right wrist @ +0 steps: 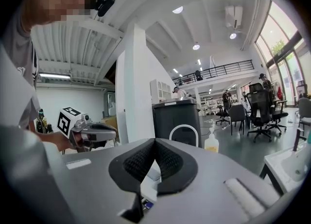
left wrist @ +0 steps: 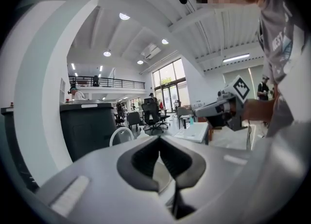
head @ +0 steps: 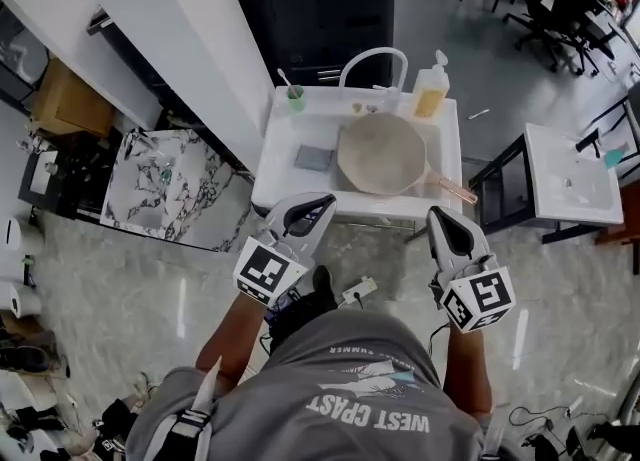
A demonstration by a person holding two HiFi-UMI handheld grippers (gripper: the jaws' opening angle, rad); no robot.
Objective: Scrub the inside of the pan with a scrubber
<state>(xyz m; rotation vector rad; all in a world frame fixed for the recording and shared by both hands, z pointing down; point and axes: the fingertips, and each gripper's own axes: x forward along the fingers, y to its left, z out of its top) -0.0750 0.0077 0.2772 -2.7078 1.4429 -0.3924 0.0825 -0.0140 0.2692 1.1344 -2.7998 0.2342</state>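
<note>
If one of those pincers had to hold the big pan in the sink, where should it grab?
Likely the handle: a slim bar jutting from the pan toward the sink's front right corner. The right gripper, nearest it and shut, would open and come in from that corner, jaws across the bar. The round body looks too wide to pinch.
</note>
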